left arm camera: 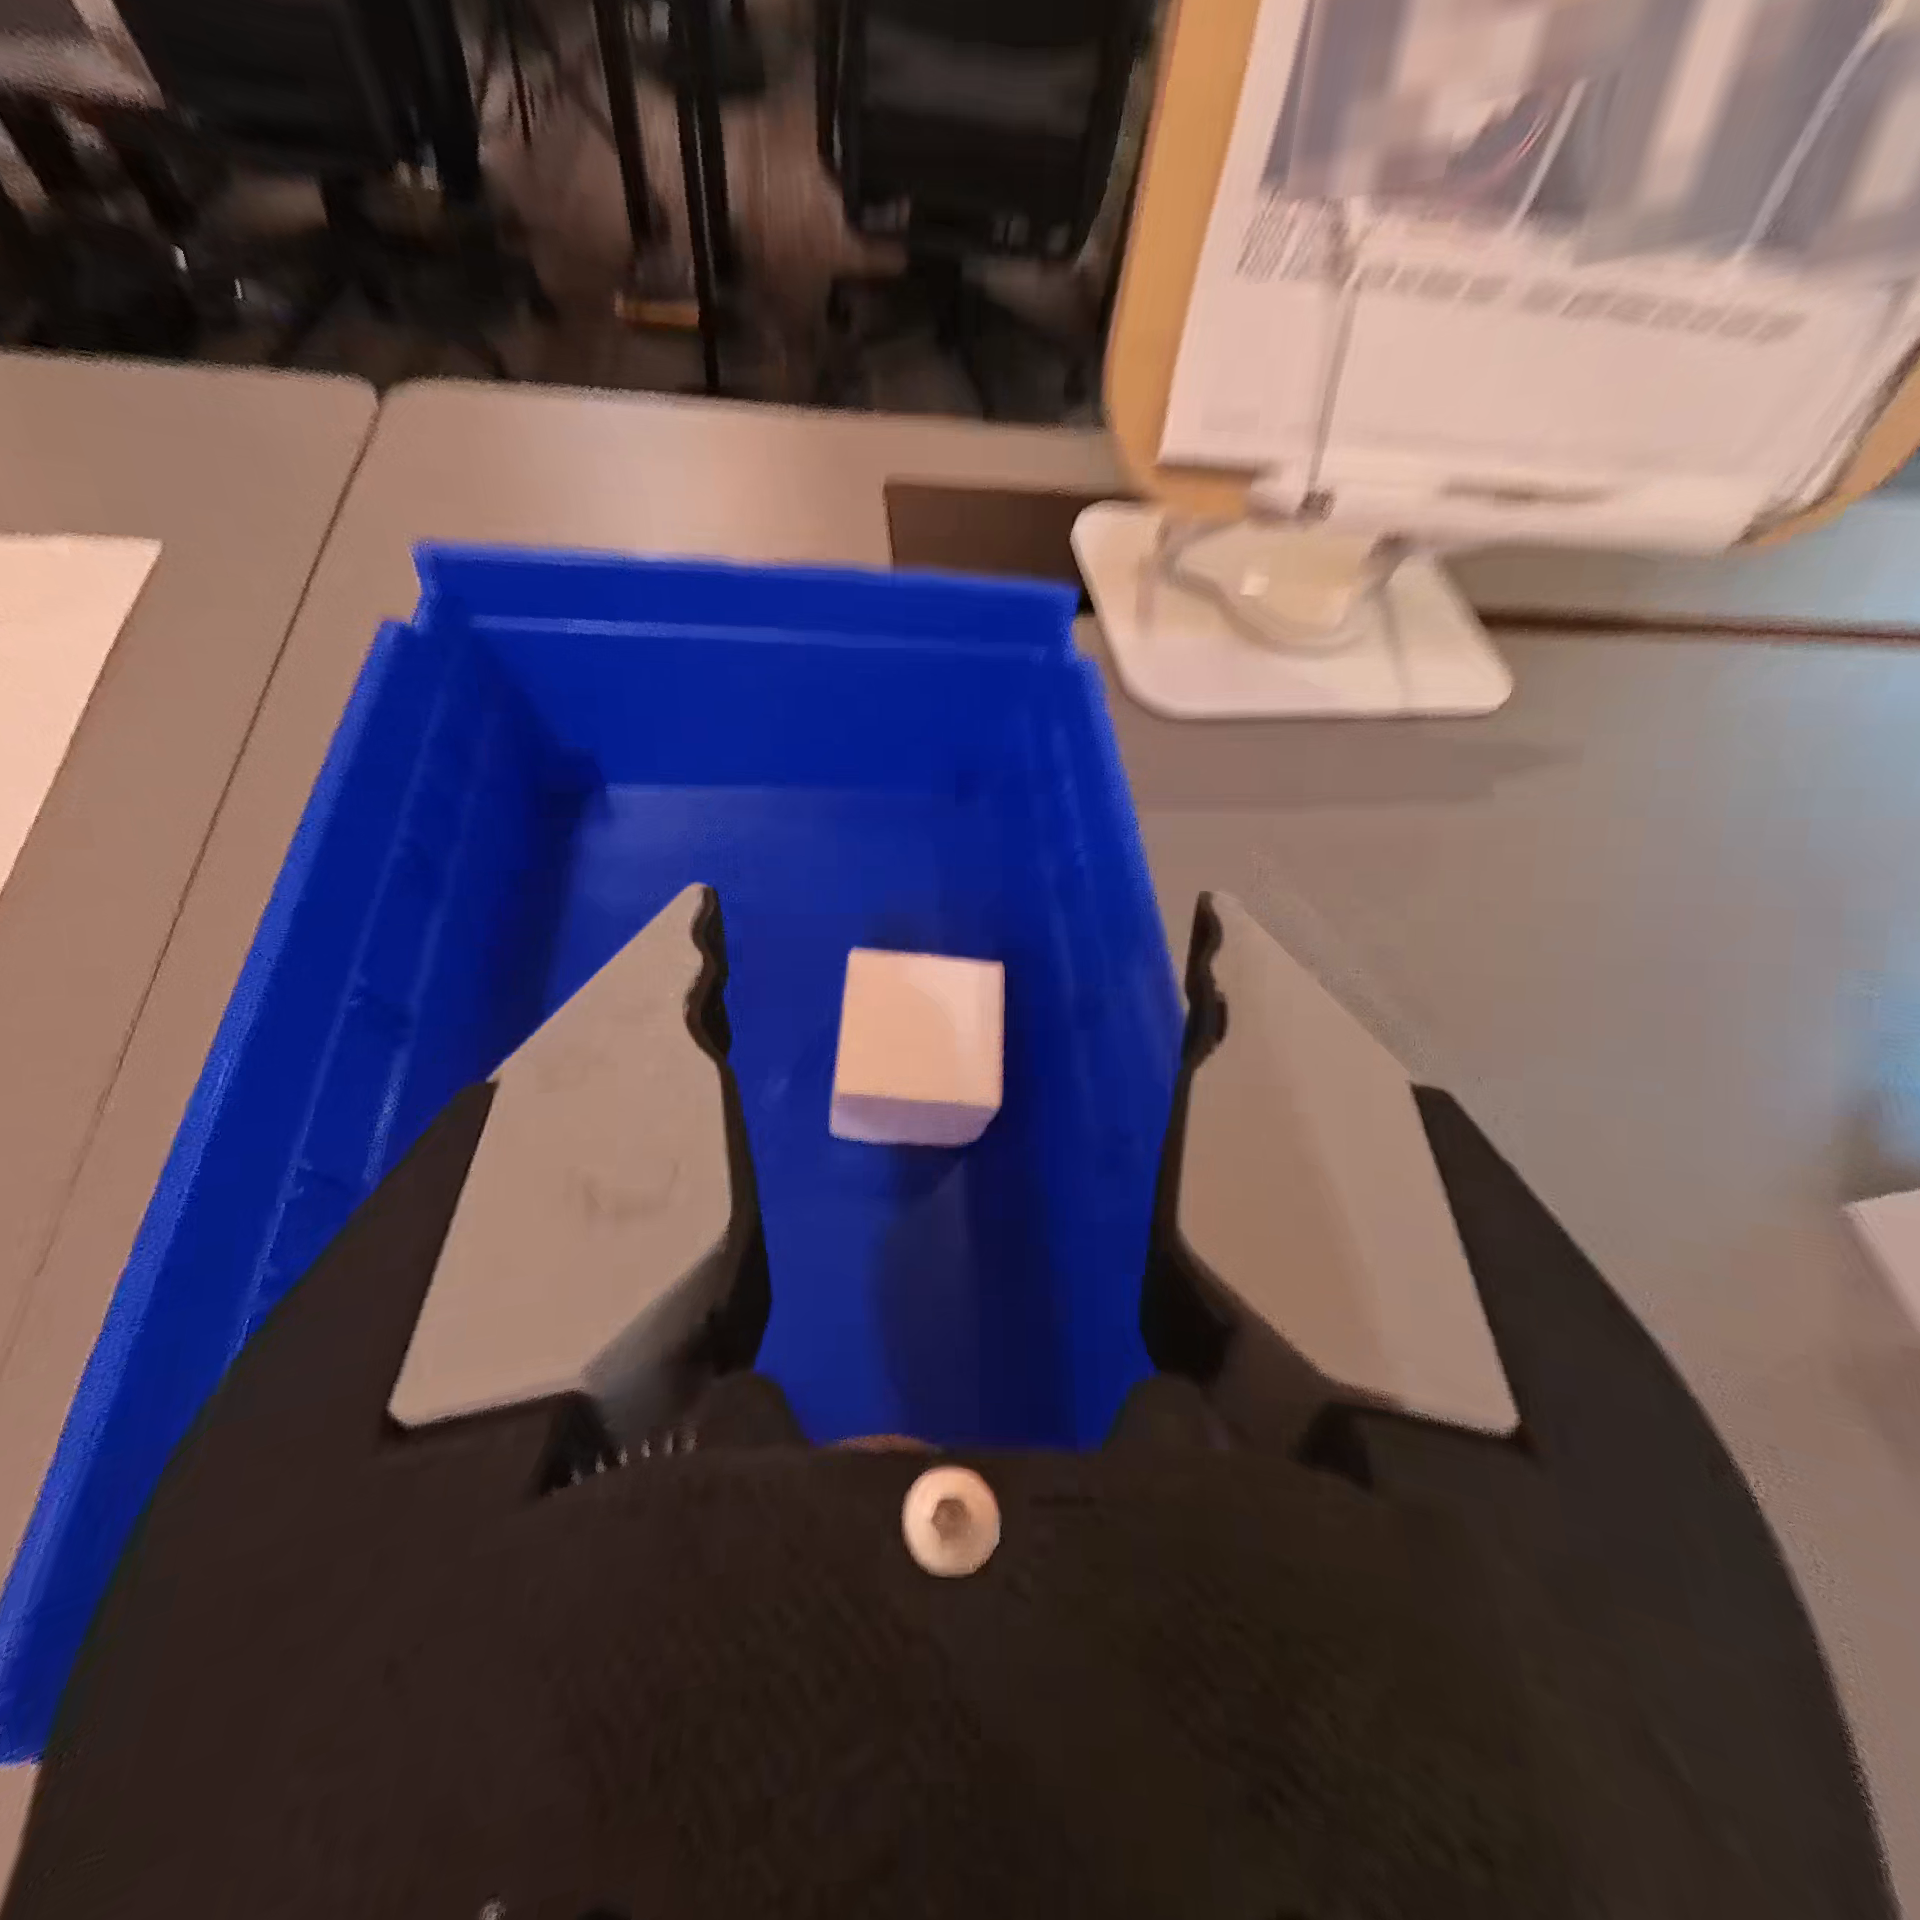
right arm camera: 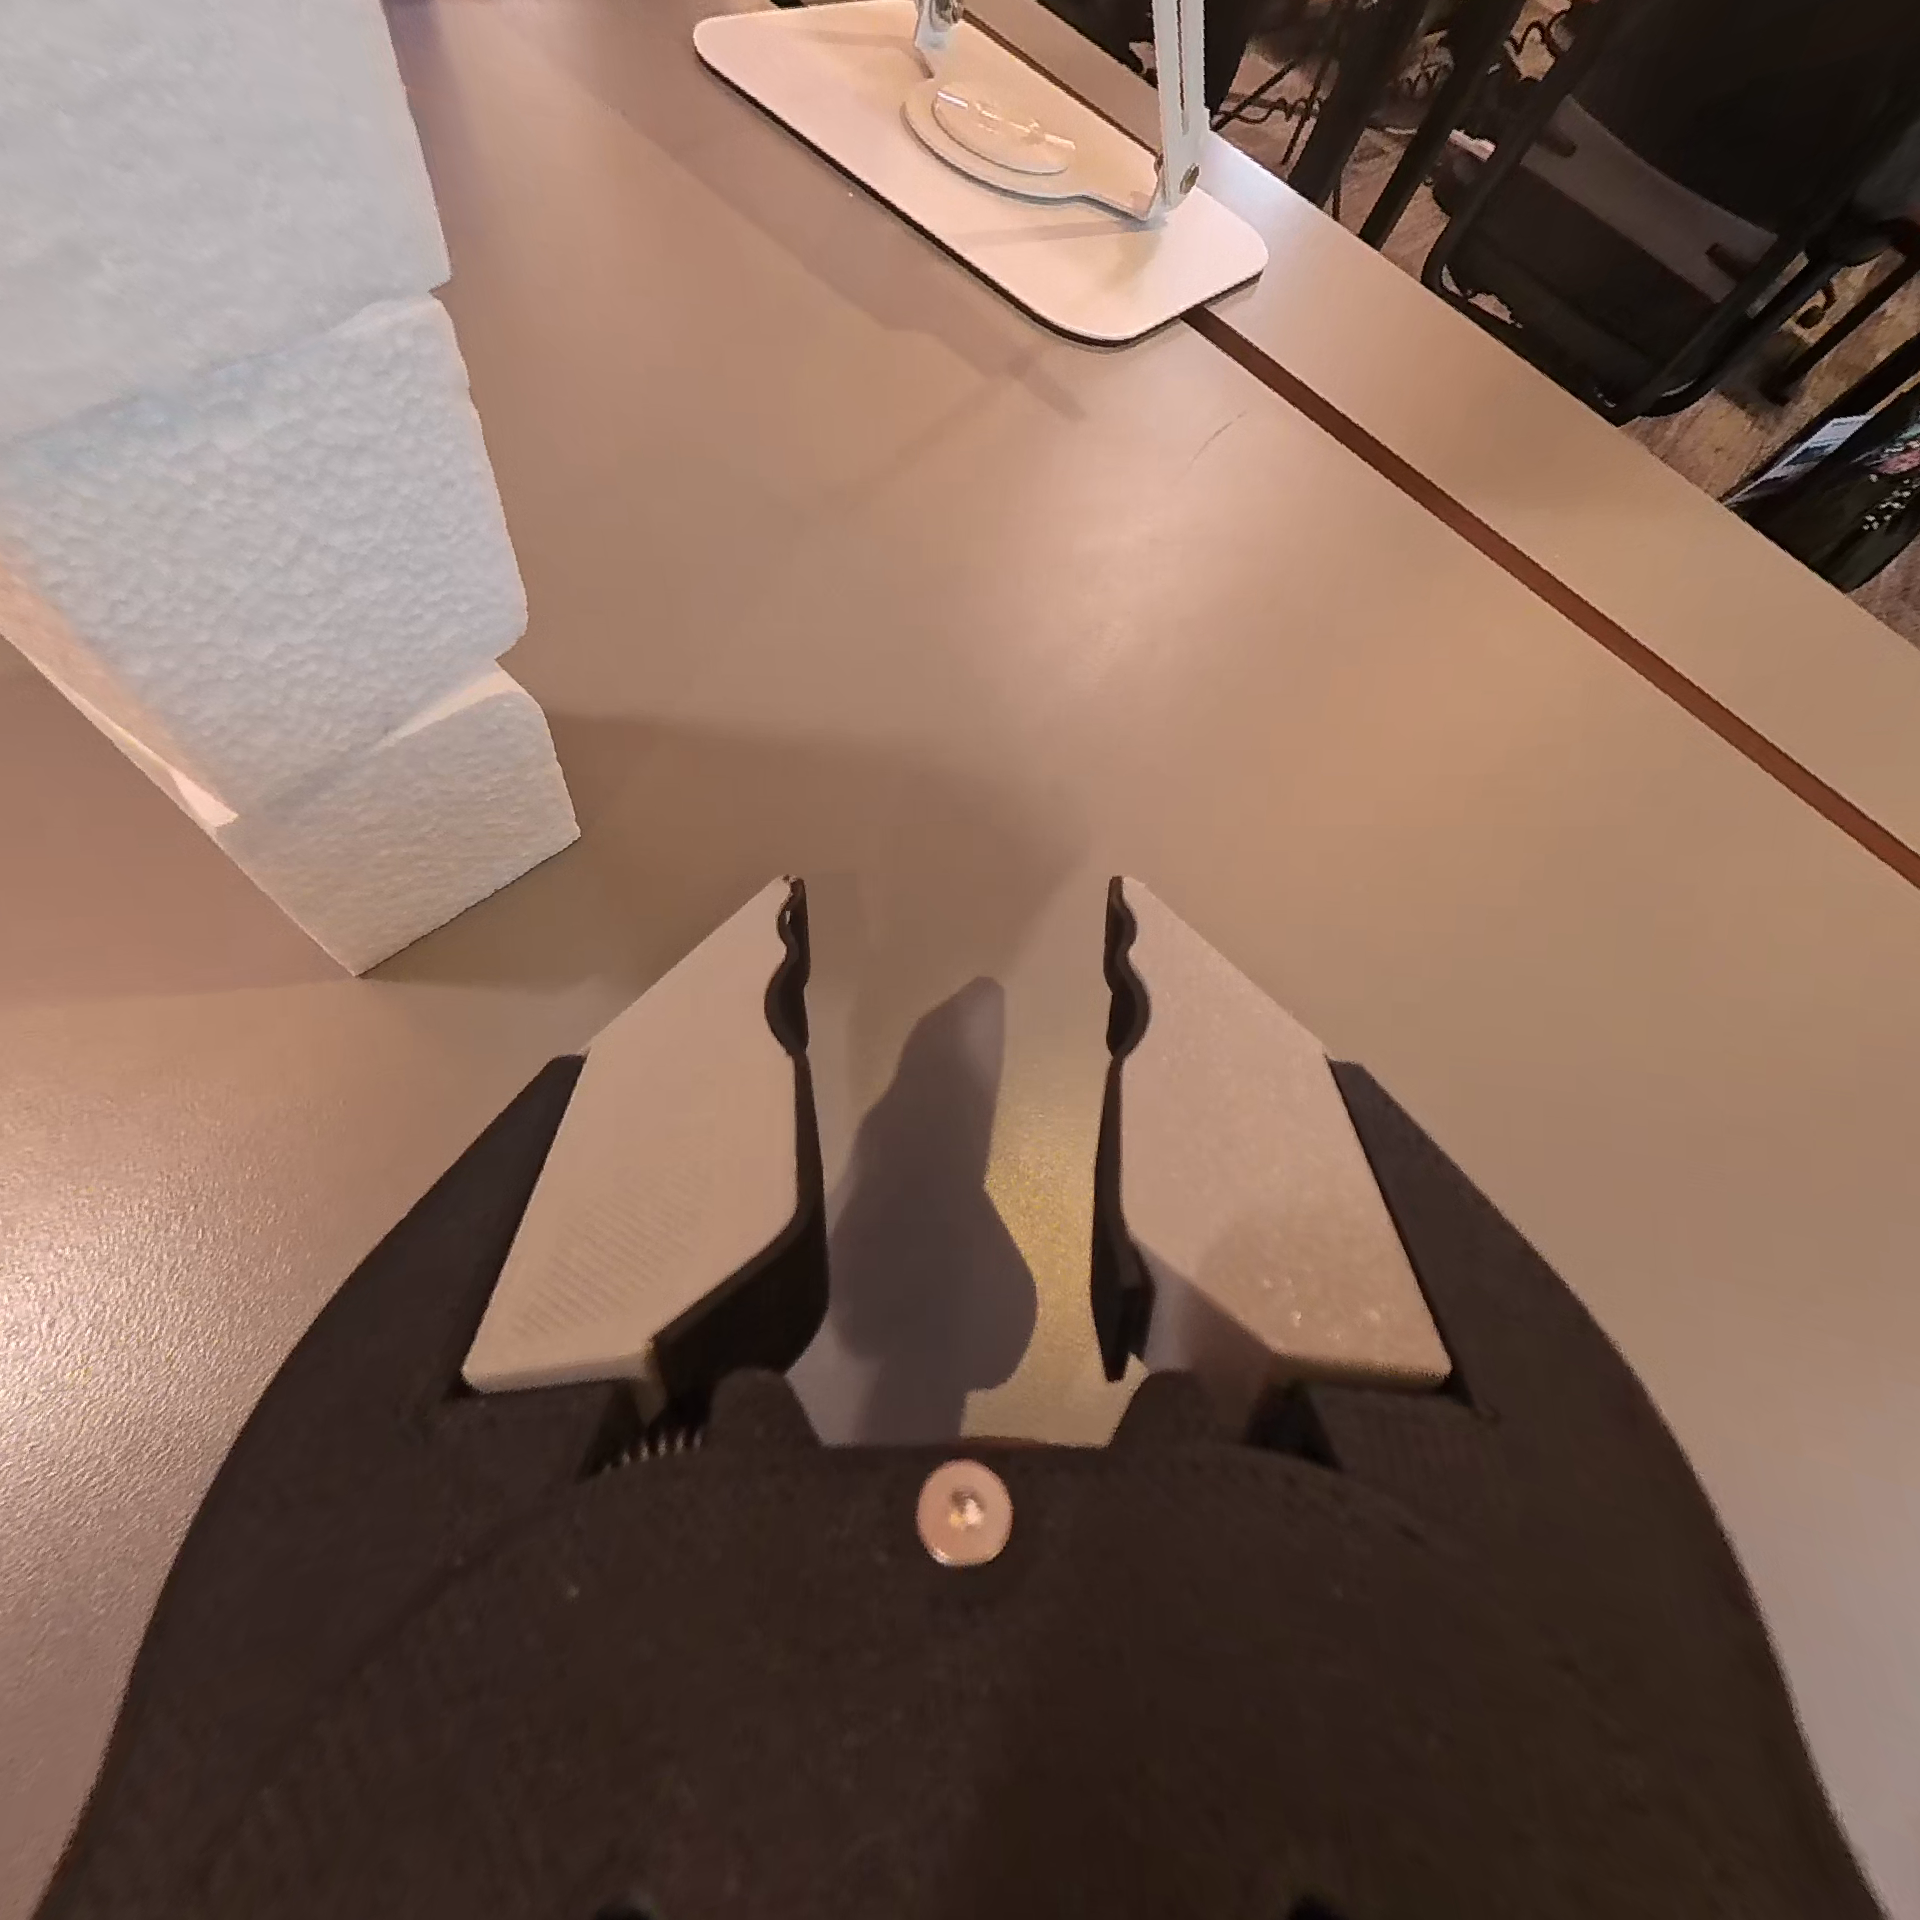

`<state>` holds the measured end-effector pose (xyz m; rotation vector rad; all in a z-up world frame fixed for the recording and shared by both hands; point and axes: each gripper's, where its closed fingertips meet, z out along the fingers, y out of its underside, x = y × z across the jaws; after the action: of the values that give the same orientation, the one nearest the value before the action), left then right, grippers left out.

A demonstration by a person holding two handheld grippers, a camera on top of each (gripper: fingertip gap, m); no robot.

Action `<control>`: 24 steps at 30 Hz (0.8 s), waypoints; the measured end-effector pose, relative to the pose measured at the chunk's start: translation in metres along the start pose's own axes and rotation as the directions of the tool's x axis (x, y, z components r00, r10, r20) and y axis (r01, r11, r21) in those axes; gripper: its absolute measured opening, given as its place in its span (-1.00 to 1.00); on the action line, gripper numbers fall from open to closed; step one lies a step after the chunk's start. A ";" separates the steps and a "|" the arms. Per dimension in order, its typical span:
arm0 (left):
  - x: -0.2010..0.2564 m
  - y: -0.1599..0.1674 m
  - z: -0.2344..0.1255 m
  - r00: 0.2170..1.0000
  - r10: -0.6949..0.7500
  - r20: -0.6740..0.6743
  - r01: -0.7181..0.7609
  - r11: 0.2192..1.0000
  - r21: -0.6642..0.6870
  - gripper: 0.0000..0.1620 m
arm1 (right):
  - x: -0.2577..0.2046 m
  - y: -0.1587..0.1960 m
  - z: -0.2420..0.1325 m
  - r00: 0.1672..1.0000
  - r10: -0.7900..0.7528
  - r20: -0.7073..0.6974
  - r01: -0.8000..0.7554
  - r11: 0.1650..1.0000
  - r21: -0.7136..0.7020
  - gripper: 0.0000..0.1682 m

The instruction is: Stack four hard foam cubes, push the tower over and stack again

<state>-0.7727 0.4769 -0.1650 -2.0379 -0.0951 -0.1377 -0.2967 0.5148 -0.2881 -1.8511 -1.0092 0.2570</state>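
In the left wrist view one white foam cube lies on the floor of a blue plastic bin. My left gripper hovers above the bin, open and empty, with the cube between and below its fingertips. In the right wrist view a tower of white foam cubes stands at the left edge; three stacked cubes show and its top is cut off. My right gripper is open and empty, low over the brown table, to the right of the tower's base and apart from it.
A white stand base sits at the table's far side; in the left wrist view it holds a wood-framed board. A white sheet lies left of the bin. A seam crosses the table. Dark chairs stand beyond the edge. Some 50 cm of space lies between my two pairs of fingers. The white foam cube is closer to my left gripper, around 9 cm from its tips; the right tips are 45 cm off.
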 end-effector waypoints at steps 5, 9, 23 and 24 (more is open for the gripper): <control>-0.013 0.055 0.039 0.998 0.065 0.023 -0.056 0.958 -0.281 0.12 | 0.000 0.000 0.000 1.000 -0.003 -0.007 0.003 1.000 -0.003 -0.35; -0.024 0.090 0.061 0.990 0.132 0.055 -0.096 0.897 -0.432 0.13 | 0.001 0.001 0.001 1.000 -0.003 -0.010 0.003 1.000 -0.008 -0.35; -0.011 0.053 0.045 0.993 0.115 0.010 -0.104 0.931 -0.350 -0.27 | -0.001 0.001 0.001 1.000 -0.018 -0.004 0.018 1.000 -0.009 -0.35; -0.006 0.039 0.037 0.993 0.115 0.002 -0.109 0.943 -0.313 -0.27 | -0.001 0.001 0.001 1.000 -0.020 -0.005 0.020 1.000 -0.010 -0.35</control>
<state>-0.7711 0.4919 -0.2171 -2.3563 0.0331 -0.0625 -0.2976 0.5143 -0.2899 -1.8481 -1.0266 0.2351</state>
